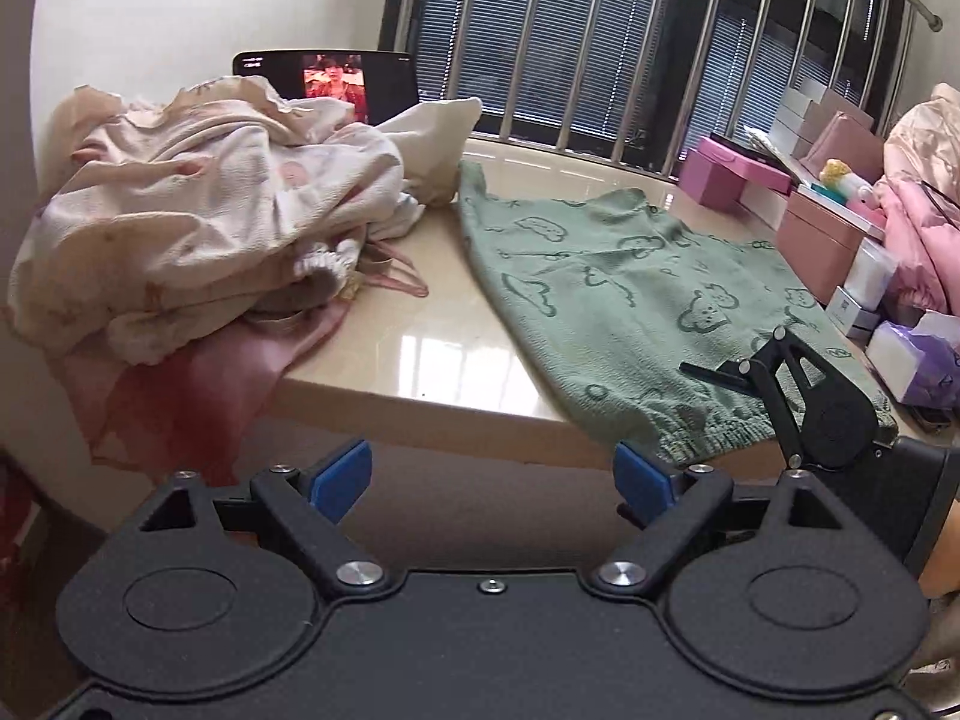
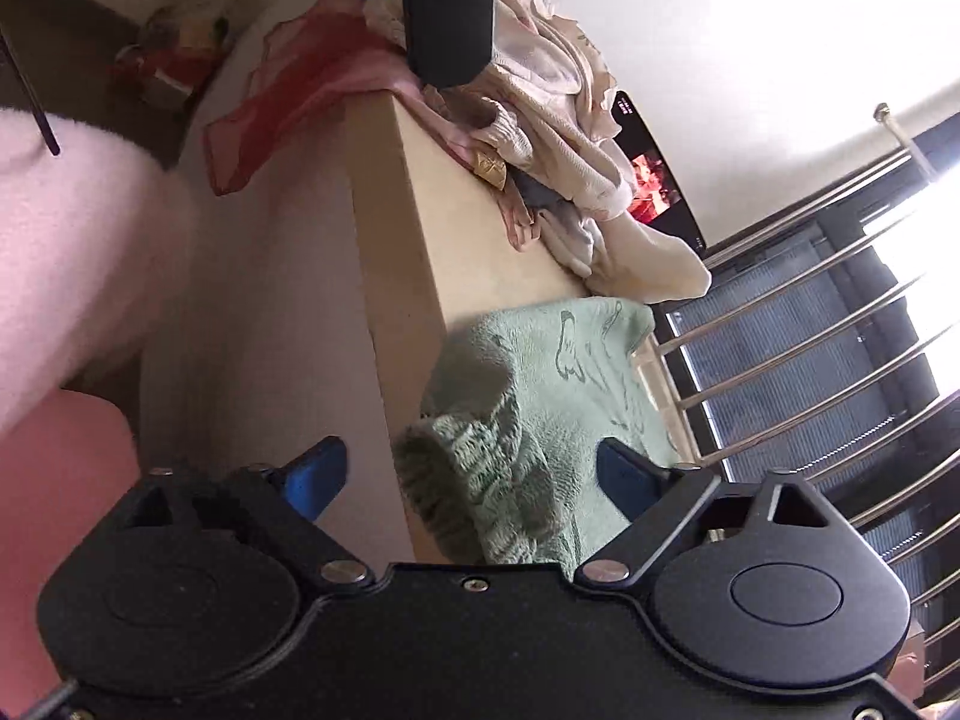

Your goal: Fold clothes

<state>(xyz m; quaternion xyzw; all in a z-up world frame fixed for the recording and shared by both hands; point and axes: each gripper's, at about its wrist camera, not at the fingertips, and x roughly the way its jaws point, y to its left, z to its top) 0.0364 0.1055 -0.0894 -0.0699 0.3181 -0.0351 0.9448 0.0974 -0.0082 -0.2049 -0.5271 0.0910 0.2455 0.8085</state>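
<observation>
Lying on glossy beige table [image 1: 432, 354] by barred window [image 1: 600, 42]: green garment [image 1: 630, 300]; both claws wide open, empty.

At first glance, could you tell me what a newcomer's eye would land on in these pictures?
Probably the green garment with cloud prints, spread flat on the beige table, its elastic hem at the near edge between the open right gripper's fingers. Next, the heap of pale clothes at the table's left, with a lit tablet behind it.
</observation>
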